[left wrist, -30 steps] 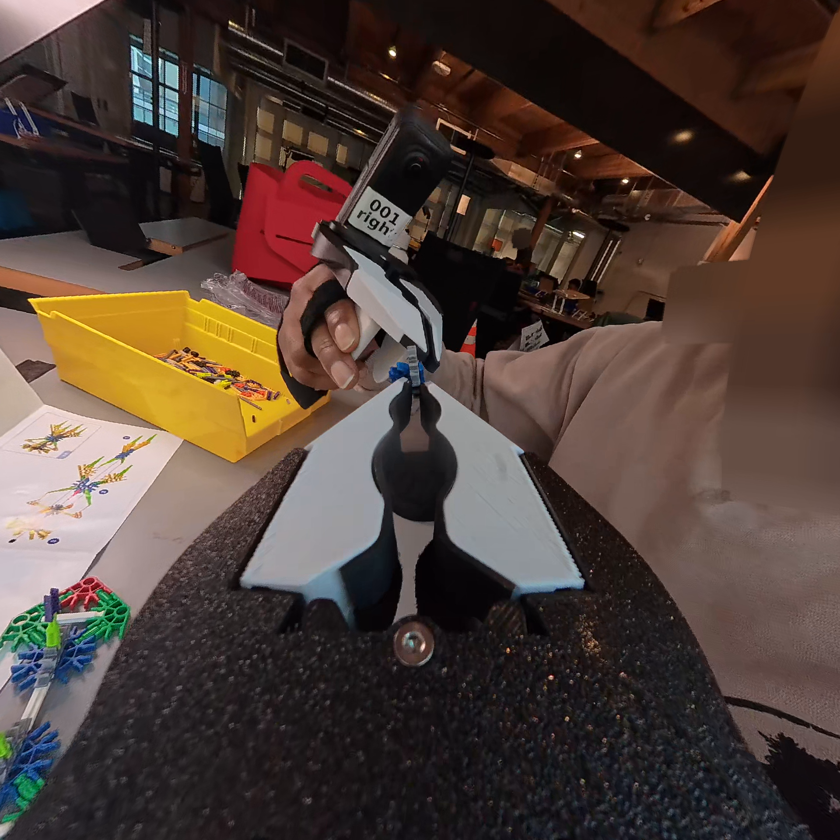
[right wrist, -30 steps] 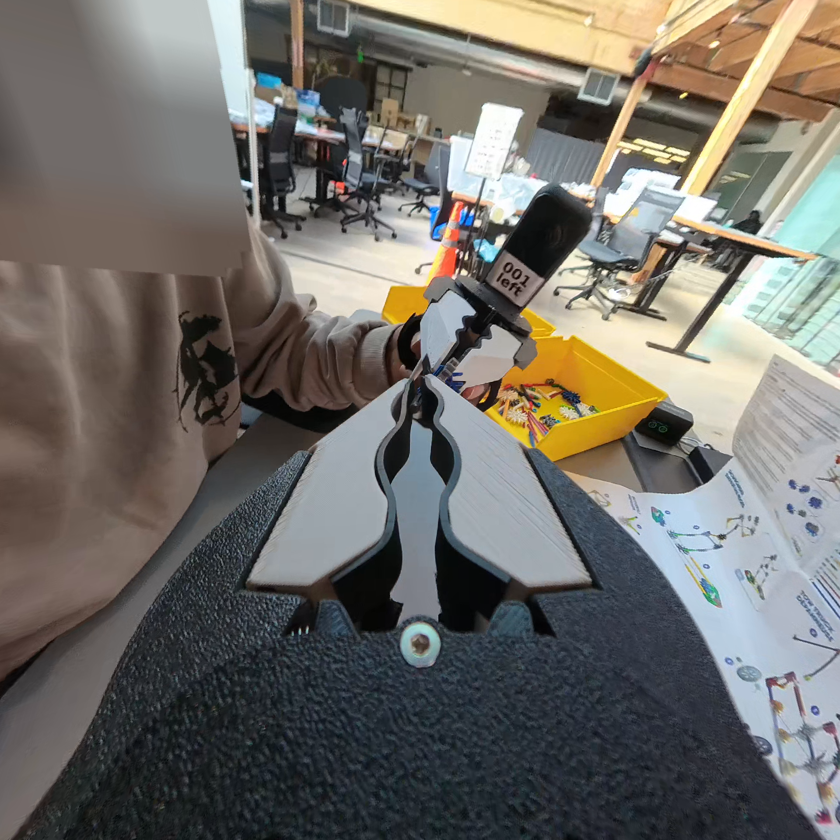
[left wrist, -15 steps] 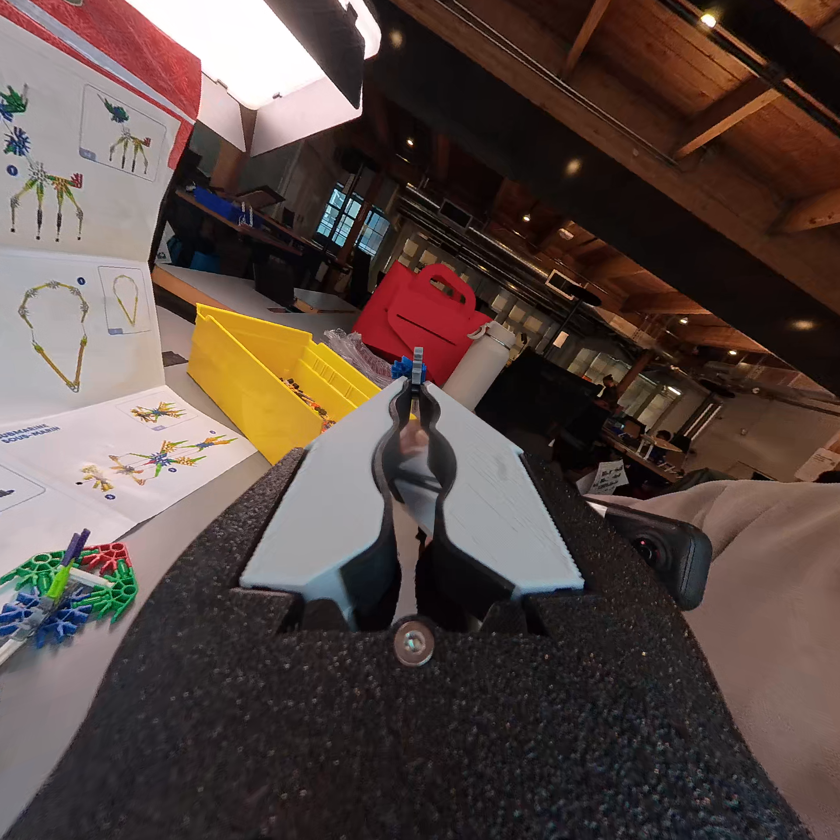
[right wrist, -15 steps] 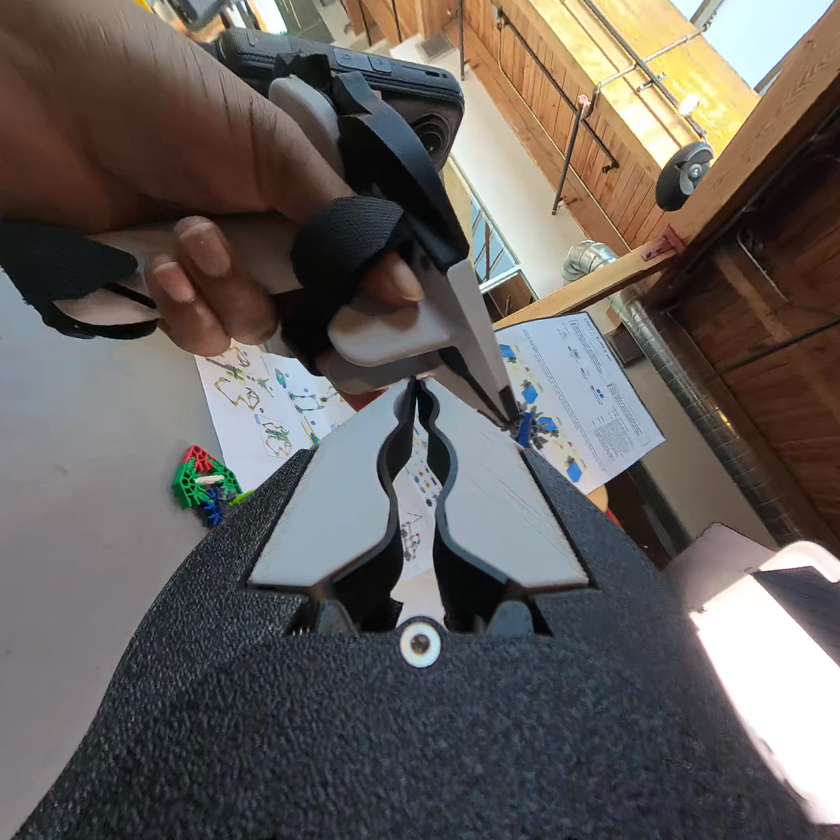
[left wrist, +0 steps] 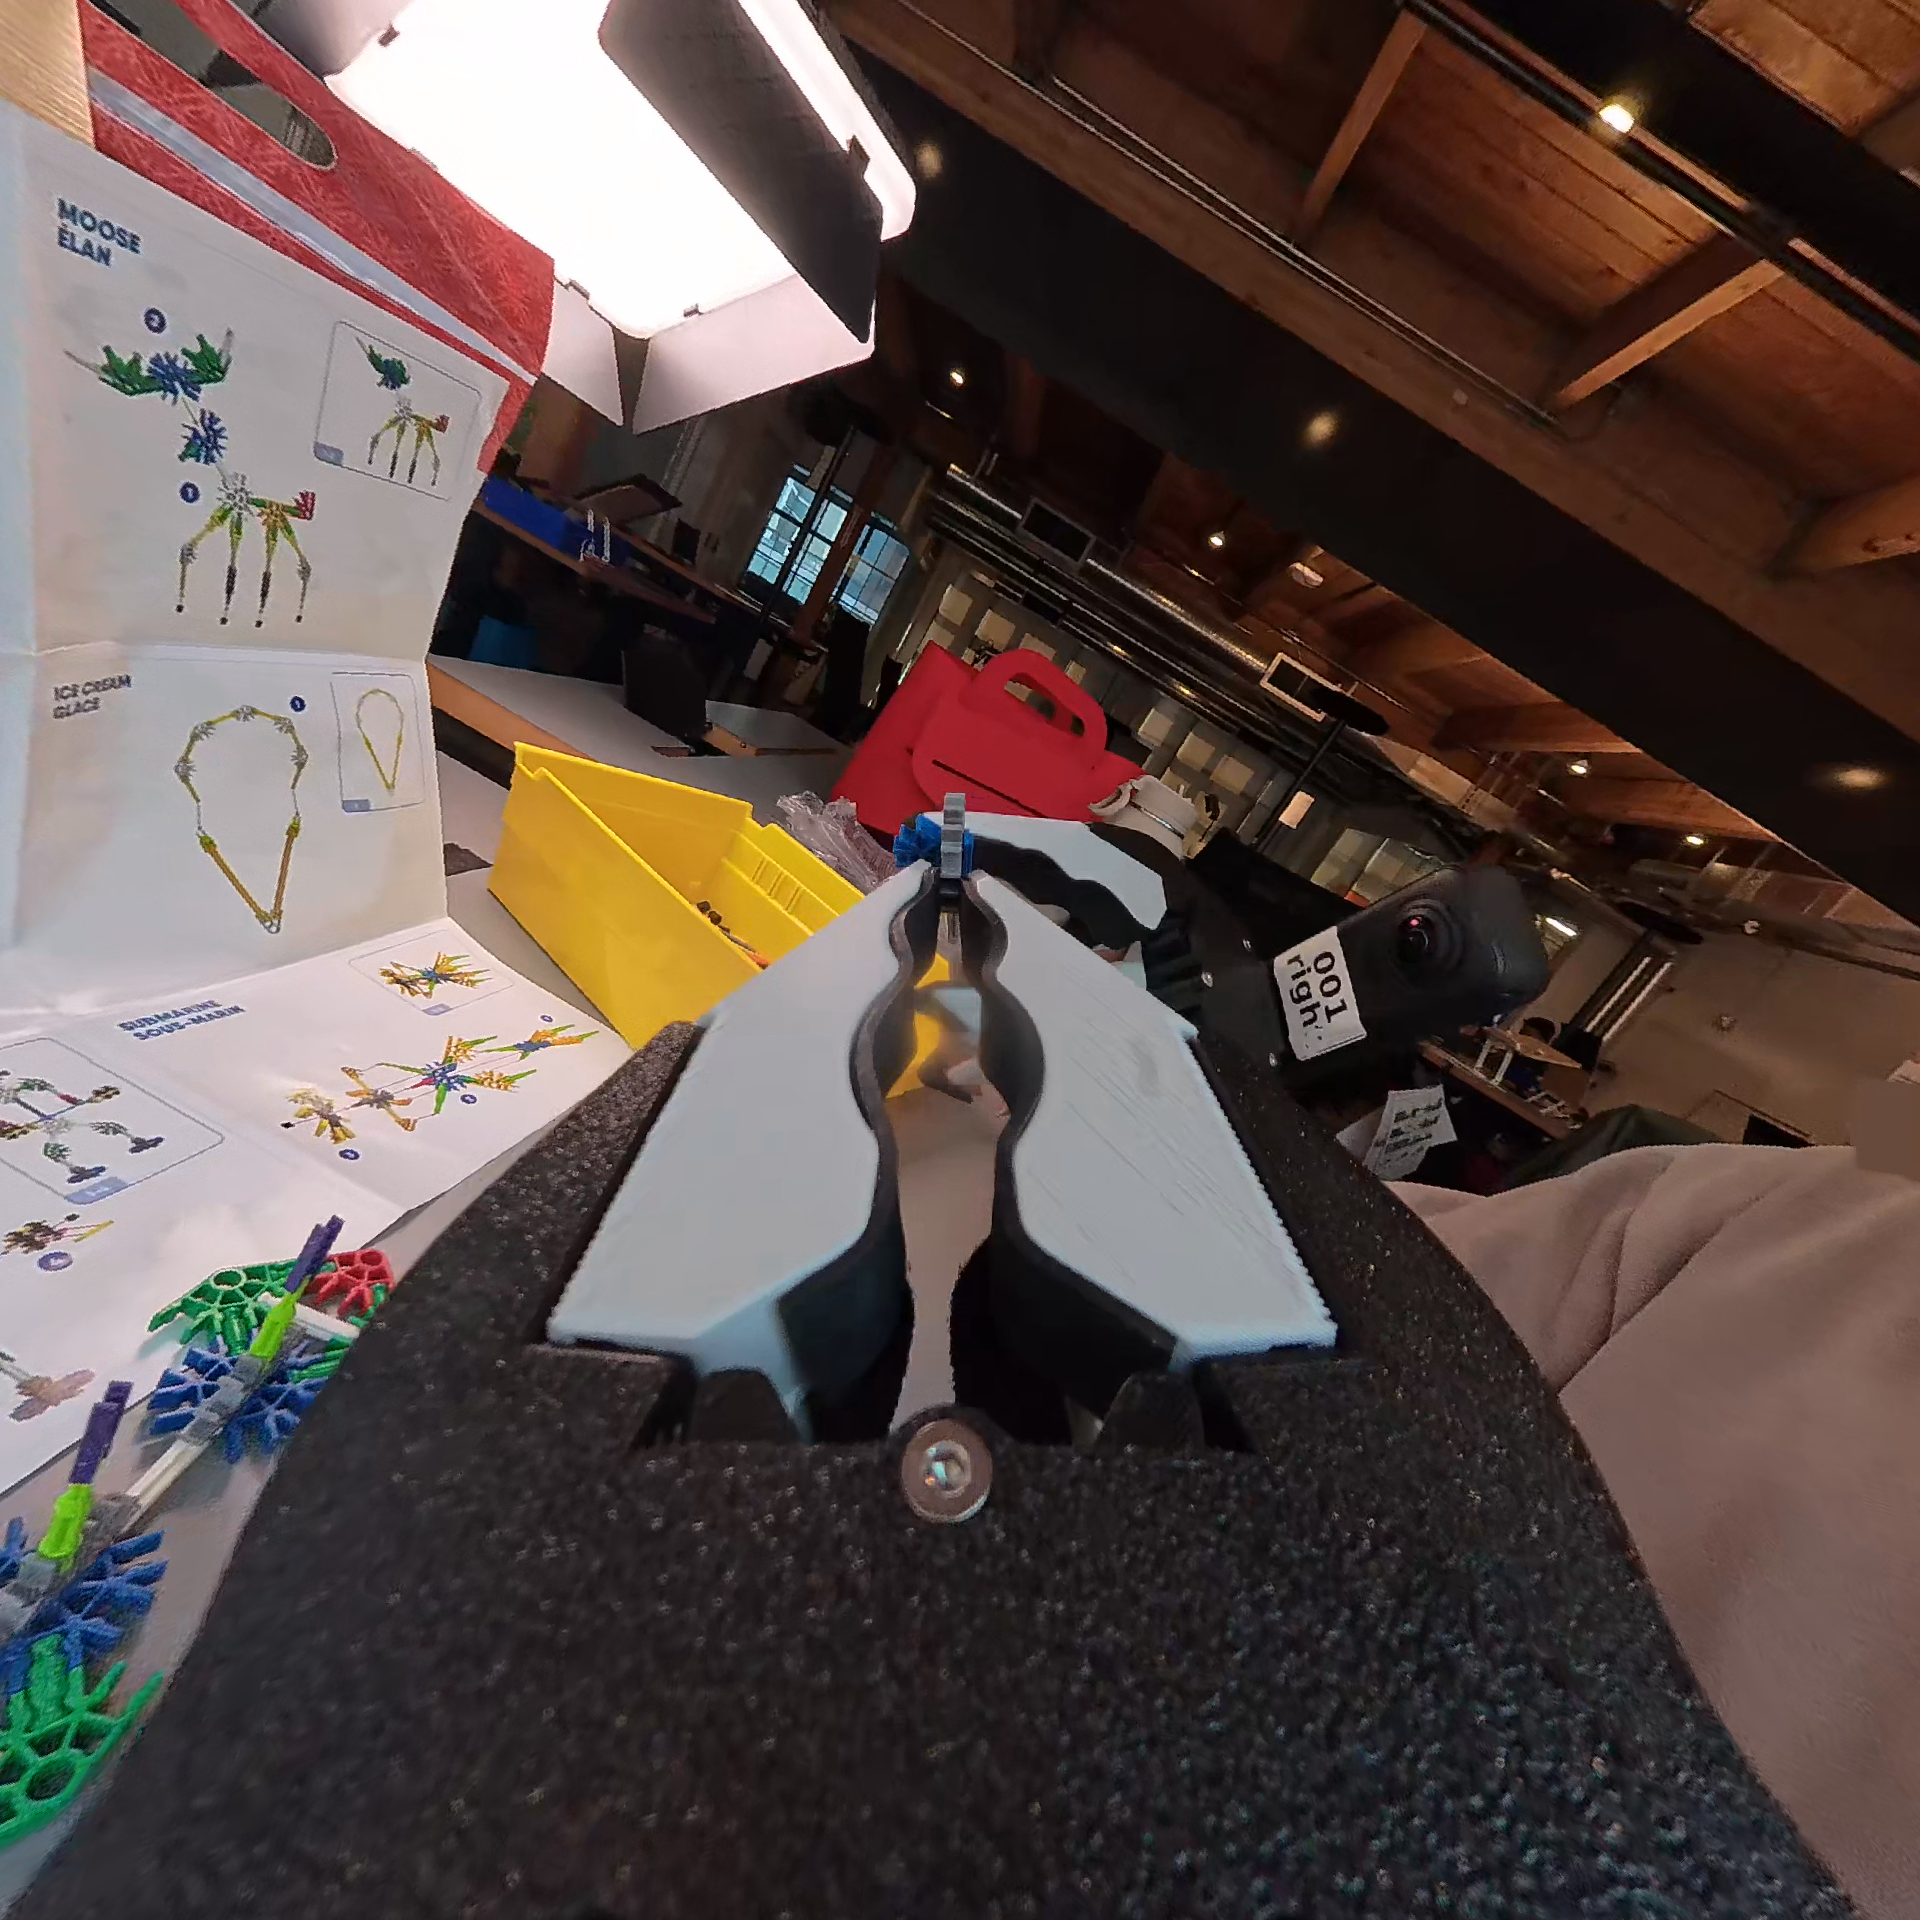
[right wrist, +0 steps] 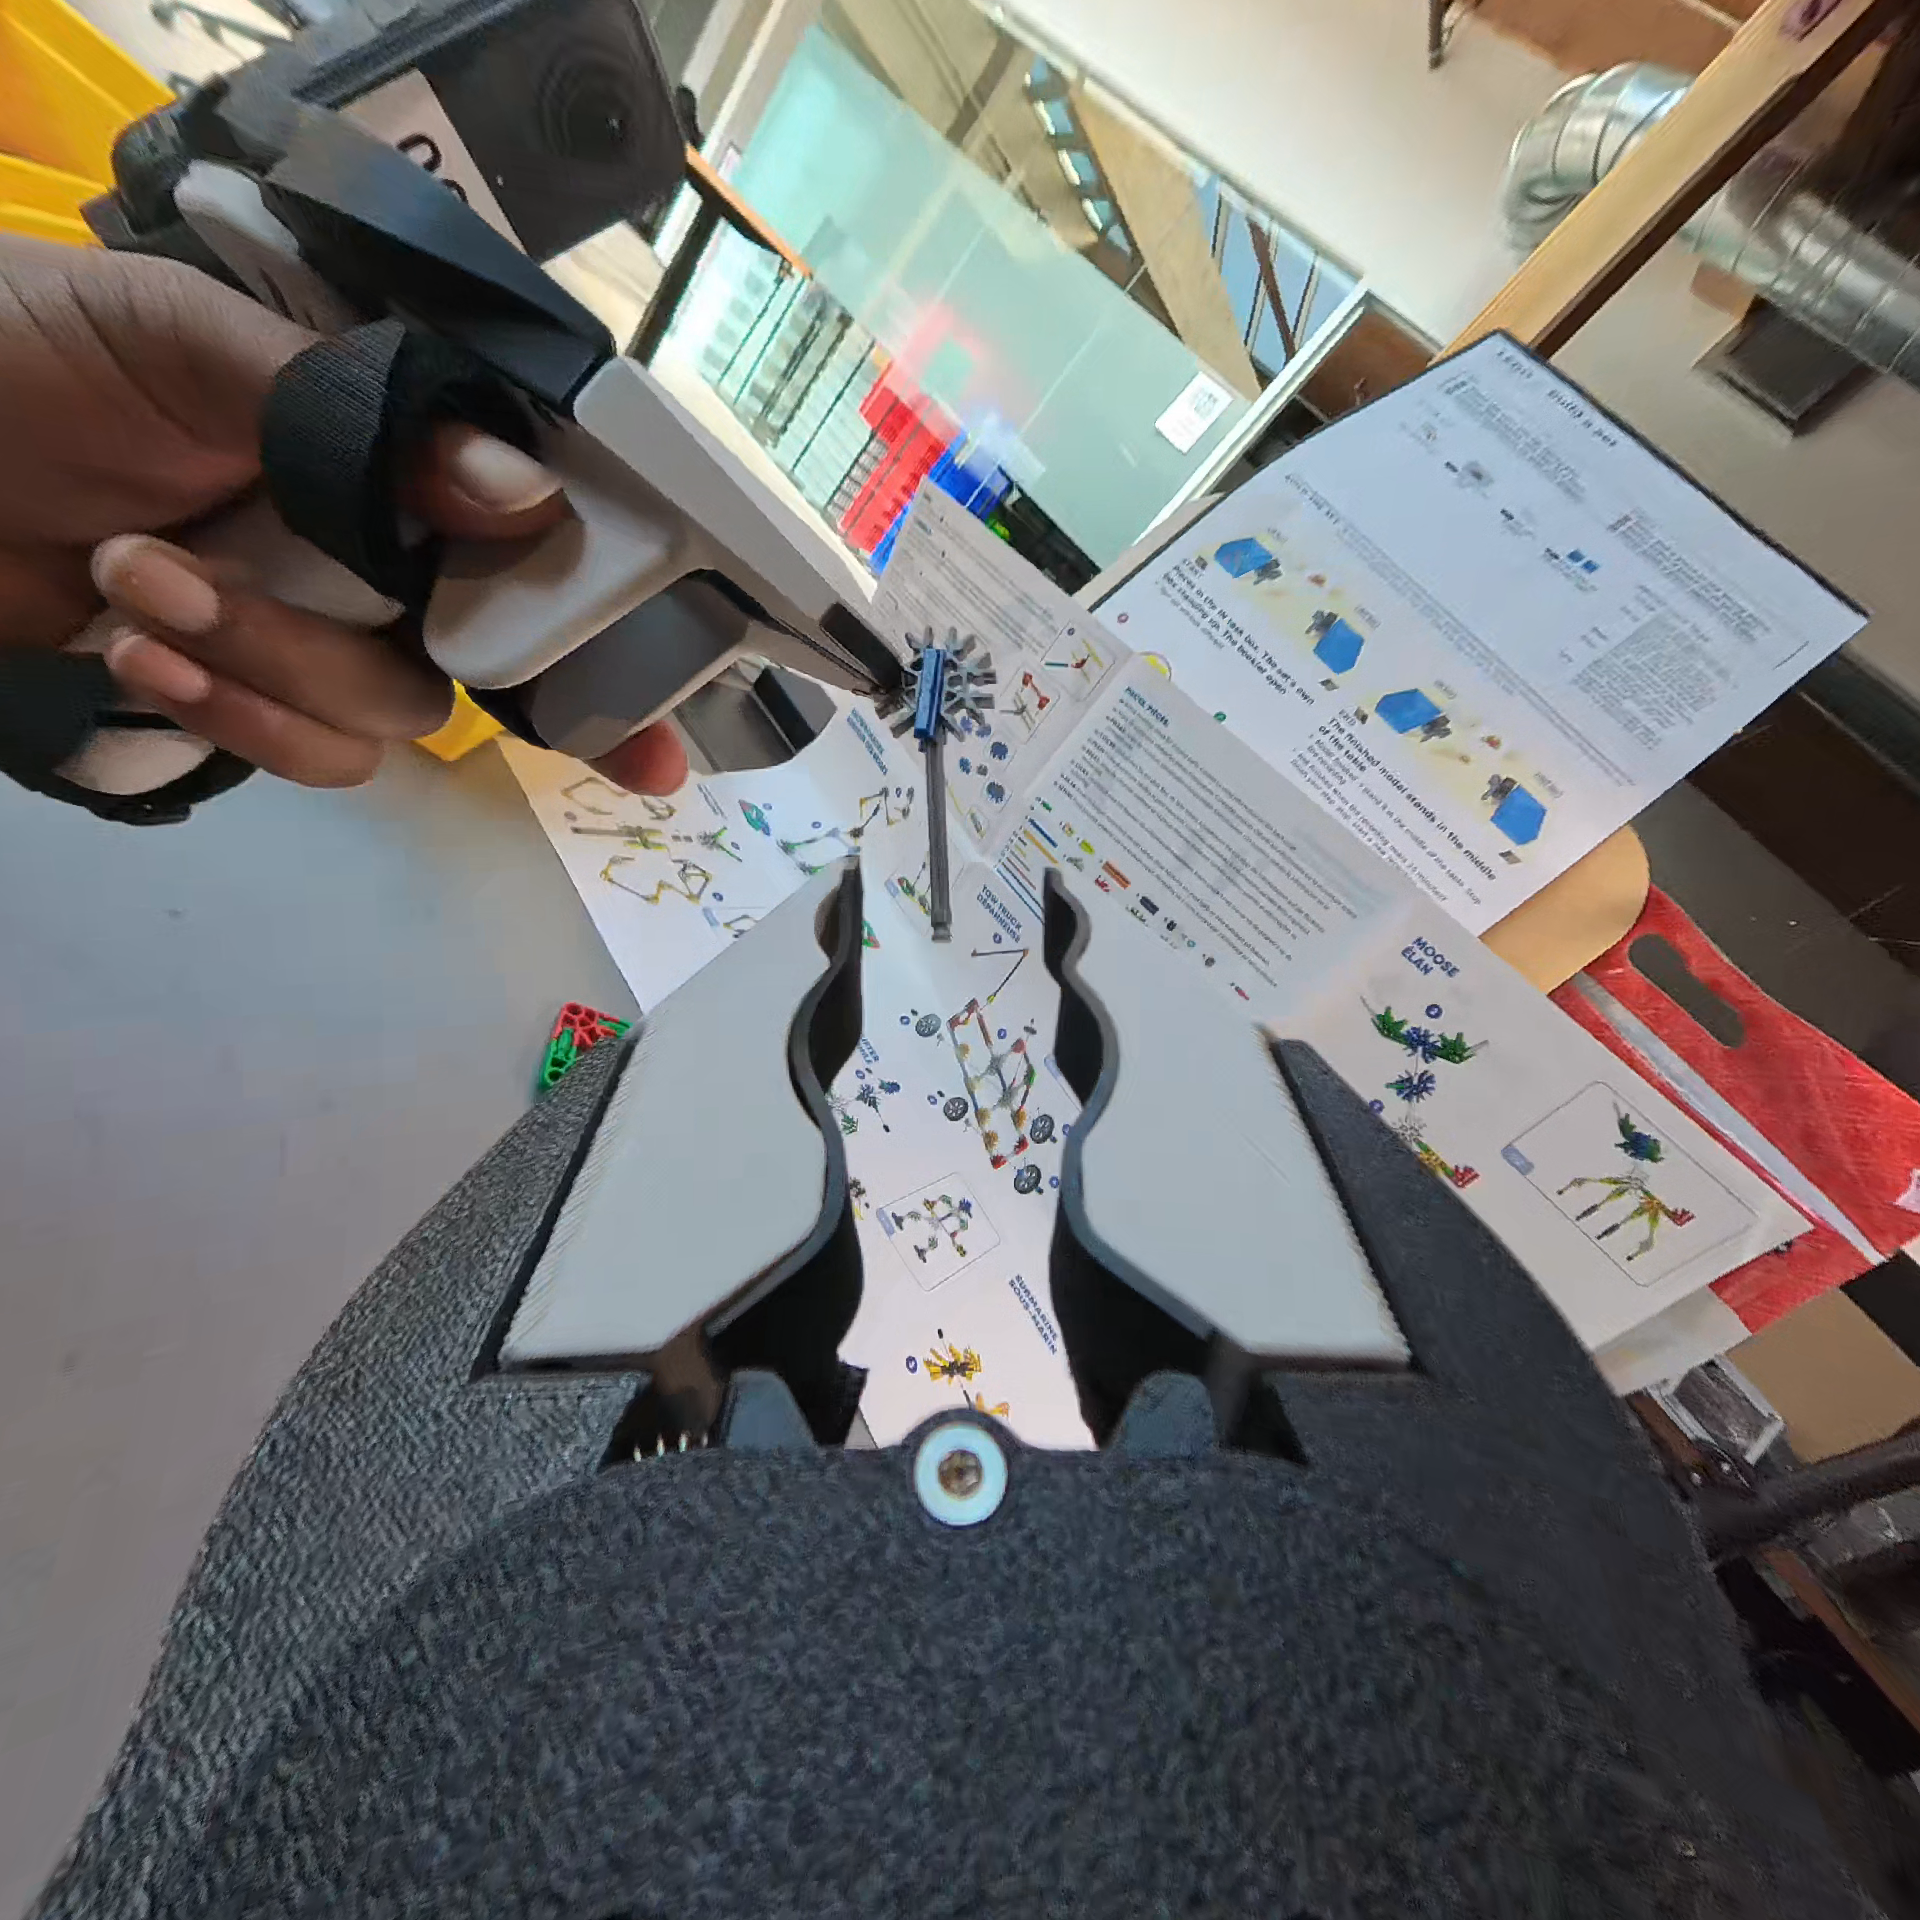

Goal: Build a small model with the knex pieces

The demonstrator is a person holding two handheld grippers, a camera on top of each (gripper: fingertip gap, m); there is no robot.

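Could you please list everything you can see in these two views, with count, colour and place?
Connector-and-rod piece: one, blue and grey, pinched in the left tongs, rod hanging down.
Built assembly: one, green, blue, red and purple, on the table at lower left.
Bin: one, yellow, on the table, small parts inside.
Instruction sheets: several, white with coloured diagrams, lying and propped on the table.
Carry case: one, red, behind the bin.
Bottle: one, white, beside the case.
Table: one, grey.
Left tongs: shut on the piece.
Right tongs: open, just below the rod's end.
Hand: one, gripping the left tongs' handle.
Sleeve: beige, at right.
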